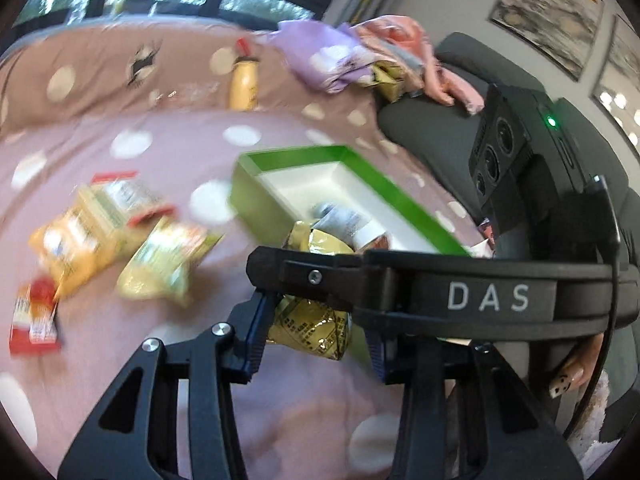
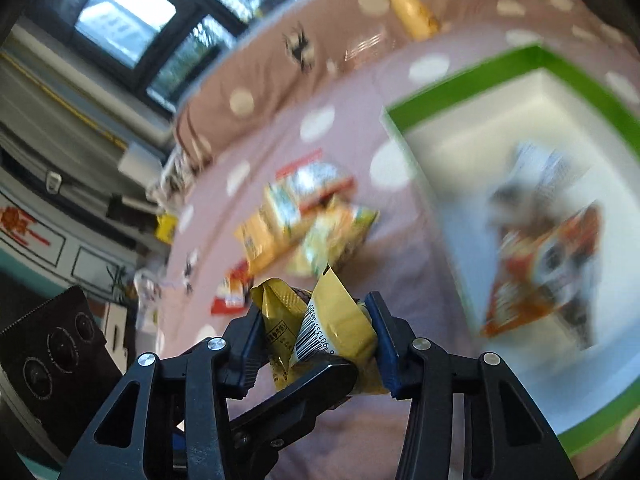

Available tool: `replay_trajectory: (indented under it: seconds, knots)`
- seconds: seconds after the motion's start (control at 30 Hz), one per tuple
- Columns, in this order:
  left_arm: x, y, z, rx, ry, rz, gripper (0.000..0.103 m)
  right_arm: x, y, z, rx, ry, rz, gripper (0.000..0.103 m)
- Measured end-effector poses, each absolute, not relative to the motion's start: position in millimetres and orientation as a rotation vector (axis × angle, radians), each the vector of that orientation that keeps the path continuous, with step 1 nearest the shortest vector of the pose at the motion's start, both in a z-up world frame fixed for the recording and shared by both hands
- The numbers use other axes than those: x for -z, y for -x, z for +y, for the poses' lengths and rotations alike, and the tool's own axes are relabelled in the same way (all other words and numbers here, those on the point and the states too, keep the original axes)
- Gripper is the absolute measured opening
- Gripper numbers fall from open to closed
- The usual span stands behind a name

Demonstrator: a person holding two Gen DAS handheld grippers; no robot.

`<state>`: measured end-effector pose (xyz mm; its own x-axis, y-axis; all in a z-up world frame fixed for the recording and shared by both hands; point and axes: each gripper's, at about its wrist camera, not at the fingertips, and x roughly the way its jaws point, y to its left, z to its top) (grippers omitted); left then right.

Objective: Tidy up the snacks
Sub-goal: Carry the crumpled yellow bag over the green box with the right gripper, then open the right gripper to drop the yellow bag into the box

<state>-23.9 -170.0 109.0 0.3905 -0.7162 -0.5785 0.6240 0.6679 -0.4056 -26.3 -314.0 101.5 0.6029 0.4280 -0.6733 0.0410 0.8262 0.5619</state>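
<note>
Gold foil fills both claws. In the left wrist view the left gripper sits at lower centre, its blue-padded jaws drawn in on a crinkled gold snack packet printed with small dark text; the left pad presses the packet's edge, while the right pad's contact is hidden under the other tool, so the hold looks firm but only one side is plain. The right gripper's body, marked DAS, crosses the frame just above that packet, from centre to the right edge.

In the right wrist view the right gripper at lower centre is pinched on a gold packet with a barcode, both blue pads against its sides, and a black finger of the other tool reaches up under it from lower left. Whether the two claws share one packet or grip two I cannot tell.

The green-rimmed box with a white inside lies just beyond the left claw, mid-frame; in the right view it fills the right side, holding an orange bag and a blurred grey-white pack. Loose yellow snack bags lie on the pink spotted bedspread at left, well apart from the box. A yellow bottle rests further up.
</note>
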Motion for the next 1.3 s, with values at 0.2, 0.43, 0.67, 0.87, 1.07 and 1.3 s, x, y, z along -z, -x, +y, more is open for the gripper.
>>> replay_trajectory:
  seconds: [0.2,0.43,0.67,0.87,1.07,1.3]
  knots:
    - [-123,12,-234,0.942,0.093,0.798,0.04,-114,36,-382,-0.119,-0.634,0.822,0.05]
    - [-110,-3,-306,1.023,0.049,0.869,0.038,-99,36,-444,0.03,-0.722,0.843,0.05]
    - [-91,-6,-337,1.026,0.026,0.927,0.037,-77,33,-479,0.108,-0.785,0.913,0.05]
    - [-95,1,-324,1.0,0.042,0.905,0.042,-82,39,-477,0.178,-0.754,0.909,0.058]
    - [-115,10,-275,0.927,0.089,0.83,0.07,-104,46,-455,0.24,-0.646,0.821,0.077]
    - [-124,15,-181,0.769,0.172,0.781,0.086,-128,49,-409,0.248,-0.529,0.73,0.084]
